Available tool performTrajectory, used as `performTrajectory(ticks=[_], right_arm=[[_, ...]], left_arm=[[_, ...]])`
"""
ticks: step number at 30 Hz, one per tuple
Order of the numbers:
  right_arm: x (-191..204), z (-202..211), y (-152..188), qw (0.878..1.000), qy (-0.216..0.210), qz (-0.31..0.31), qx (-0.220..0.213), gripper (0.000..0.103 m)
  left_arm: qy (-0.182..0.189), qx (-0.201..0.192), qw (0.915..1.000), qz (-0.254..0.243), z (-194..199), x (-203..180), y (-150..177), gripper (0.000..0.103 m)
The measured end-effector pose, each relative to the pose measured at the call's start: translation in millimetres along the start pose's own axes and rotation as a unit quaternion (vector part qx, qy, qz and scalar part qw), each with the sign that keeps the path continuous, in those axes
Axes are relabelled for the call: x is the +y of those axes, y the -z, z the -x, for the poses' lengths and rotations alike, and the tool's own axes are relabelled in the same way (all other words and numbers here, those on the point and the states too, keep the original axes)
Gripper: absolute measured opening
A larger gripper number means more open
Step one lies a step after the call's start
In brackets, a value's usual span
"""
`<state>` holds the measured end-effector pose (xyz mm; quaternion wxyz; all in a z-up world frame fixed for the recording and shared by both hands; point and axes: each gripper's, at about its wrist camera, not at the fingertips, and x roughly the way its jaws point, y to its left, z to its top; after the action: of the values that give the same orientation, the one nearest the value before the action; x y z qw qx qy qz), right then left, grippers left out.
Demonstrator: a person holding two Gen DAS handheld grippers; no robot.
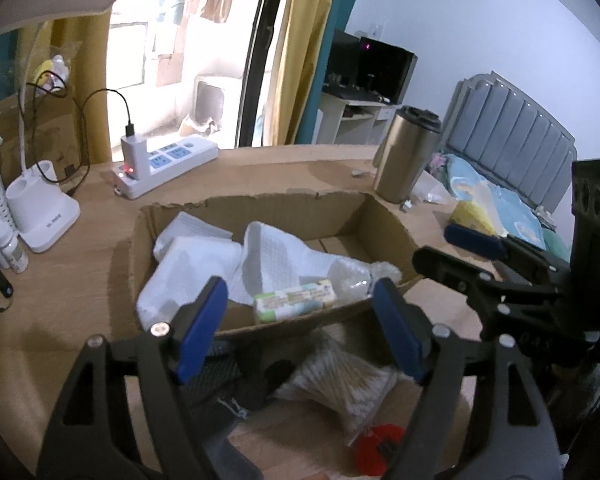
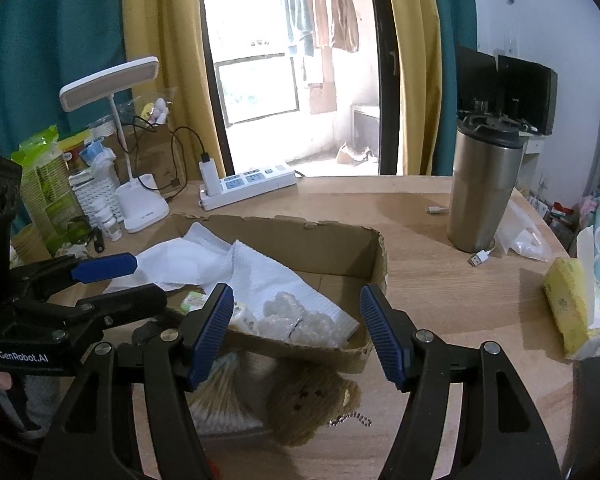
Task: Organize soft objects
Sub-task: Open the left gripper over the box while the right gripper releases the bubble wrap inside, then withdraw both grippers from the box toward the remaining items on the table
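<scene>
A shallow cardboard box on the wooden table holds white cloths, a small green tissue pack and crumpled bubble wrap. In front of the box lie a pack of cotton swabs and a brown plush bear with a ball chain. My left gripper is open and empty above the swabs; it also shows in the right wrist view. My right gripper is open and empty above the bear; it also shows in the left wrist view.
A steel tumbler stands at the back right with a USB plug. A yellow tissue pack lies at the right edge. A power strip, a white lamp and bottles stand at the left.
</scene>
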<state>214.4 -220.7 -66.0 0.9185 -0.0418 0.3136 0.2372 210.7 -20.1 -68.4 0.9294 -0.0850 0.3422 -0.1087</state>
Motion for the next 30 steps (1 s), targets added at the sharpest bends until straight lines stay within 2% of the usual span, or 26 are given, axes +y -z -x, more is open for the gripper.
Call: performTrajectory(ticks=[9,24,30], right_arm=[[11,15,6,1.0,0.001,0.004,-0.004,0.069],[32,31,25,1.0,-0.001,0.01,0.002,0.07],[41,34,39,1.0,-0.002,0.018,0.017,0.07]], left_arm=[[-0.011,-0.028,0.9995,0.007,26,3,11,0.087],[-0.018,-0.032,0.999,0.025,52,11,36,0.089],[-0.018,-0.035,0.9984,0.042,56,15,50,0.089]])
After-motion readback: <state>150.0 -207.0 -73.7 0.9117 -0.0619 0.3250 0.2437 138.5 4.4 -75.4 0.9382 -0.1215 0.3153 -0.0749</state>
